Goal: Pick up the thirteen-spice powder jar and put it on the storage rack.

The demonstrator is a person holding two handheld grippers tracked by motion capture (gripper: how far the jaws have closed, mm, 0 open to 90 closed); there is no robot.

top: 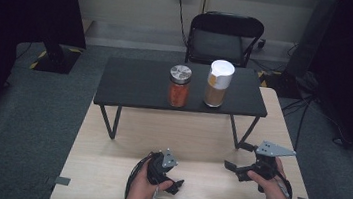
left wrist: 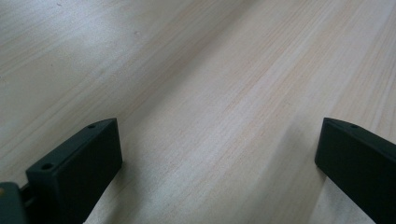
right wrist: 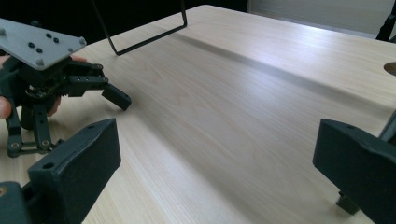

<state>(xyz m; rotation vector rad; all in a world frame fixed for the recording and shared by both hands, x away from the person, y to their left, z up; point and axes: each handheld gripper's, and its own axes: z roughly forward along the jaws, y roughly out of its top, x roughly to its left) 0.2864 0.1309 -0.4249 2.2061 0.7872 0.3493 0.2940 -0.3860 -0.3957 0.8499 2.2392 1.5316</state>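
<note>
Two grippers are held low over the pale wooden table (top: 106, 172), one in each hand. The jaws of the left gripper (left wrist: 219, 158) are spread wide with bare wood between them and nothing gripped. The jaws of the right gripper (right wrist: 215, 163) are likewise set wide apart and hold nothing; beyond its left jaw the other gripper is seen near by, under its grey three-cornered plate. In the high view the left gripper (top: 175, 184) and the right gripper (top: 235, 159) are seen side by side but apart, near the person's edge of the table. Well ahead of both pairs of jaws one low black stand (top: 136, 82) on thin metal legs is set on the table, and two jars are carried on it: one with orange contents and a metal lid (top: 179, 86), and just beside it one with brown contents and a white lid (top: 218, 83). Behind the table one black chair (top: 224, 39) is placed.
</note>
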